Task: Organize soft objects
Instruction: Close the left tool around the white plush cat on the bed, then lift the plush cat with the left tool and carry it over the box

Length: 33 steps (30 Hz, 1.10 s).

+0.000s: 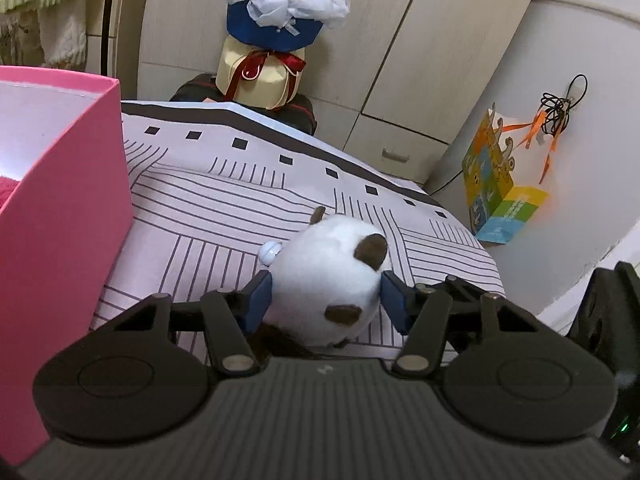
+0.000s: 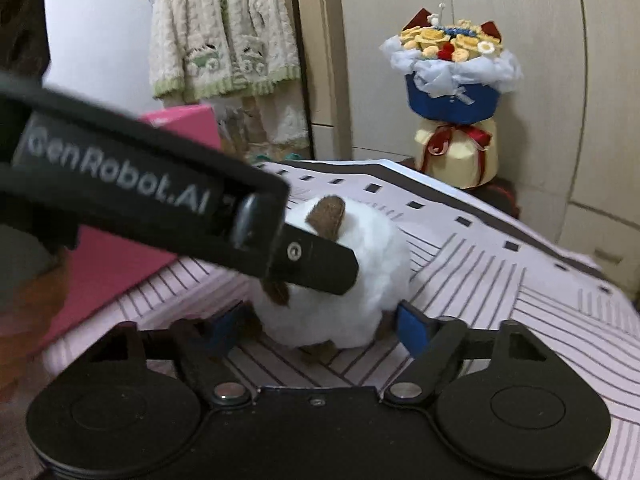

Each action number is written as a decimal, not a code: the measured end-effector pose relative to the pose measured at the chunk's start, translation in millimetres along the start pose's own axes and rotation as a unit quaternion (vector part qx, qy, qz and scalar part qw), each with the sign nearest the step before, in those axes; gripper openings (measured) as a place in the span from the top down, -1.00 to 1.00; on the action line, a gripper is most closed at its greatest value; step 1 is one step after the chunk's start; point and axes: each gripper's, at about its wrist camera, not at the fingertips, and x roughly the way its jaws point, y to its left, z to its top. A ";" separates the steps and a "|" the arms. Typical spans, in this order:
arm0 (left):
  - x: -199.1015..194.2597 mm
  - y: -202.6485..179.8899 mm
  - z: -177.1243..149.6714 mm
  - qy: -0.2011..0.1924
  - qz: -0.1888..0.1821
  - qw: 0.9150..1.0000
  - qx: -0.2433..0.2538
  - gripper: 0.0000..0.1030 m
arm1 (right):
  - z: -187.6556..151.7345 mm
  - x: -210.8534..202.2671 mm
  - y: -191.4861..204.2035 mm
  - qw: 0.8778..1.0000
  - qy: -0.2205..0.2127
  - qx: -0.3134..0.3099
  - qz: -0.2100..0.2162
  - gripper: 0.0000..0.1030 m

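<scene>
White plush toy (image 1: 328, 280) btwn left gripper (image 1: 326, 300) fingers, angled down

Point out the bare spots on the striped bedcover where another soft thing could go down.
Free: the striped bedcover between the pink box and the white plush toy, and its far stretch toward the bouquet. Crowded: the near edge, where the left gripper and right gripper flank the toy.

A flower bouquet (image 2: 452, 80) is seen before pale cupboard doors (image 2: 540, 60), a fluffy cardigan (image 2: 222, 36) is hung nearby, and a colourful paper bag (image 1: 496, 192) is hung on the wall.
</scene>
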 end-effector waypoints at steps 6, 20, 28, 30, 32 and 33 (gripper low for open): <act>-1.0 0.2 -1.4 -0.006 0.001 1.000 0.009 -0.07 | -1.8 -6.0 1.7 1.000 -0.003 0.008 -0.013 -0.35; -57.9 -26.1 -23.4 0.015 -0.027 0.995 0.093 -0.06 | -21.5 -62.7 29.4 0.998 -0.014 0.041 -0.042 -0.34; -99.5 -31.2 -51.0 0.029 -0.057 0.989 0.130 -0.06 | -40.1 -99.3 87.0 0.991 -0.024 -0.008 -0.131 -0.34; -108.0 -30.4 -57.1 0.030 -0.062 0.988 0.136 -0.06 | -46.3 -106.4 101.1 0.988 -0.030 -0.018 -0.151 -0.34; -117.1 -29.3 -64.8 0.035 -0.070 0.986 0.145 -0.06 | -52.2 -112.8 111.6 0.986 -0.032 -0.011 -0.160 -0.34; -120.4 -29.8 -68.1 0.037 -0.072 0.985 0.150 -0.06 | -54.5 -115.9 115.1 0.986 -0.031 -0.002 -0.161 -0.34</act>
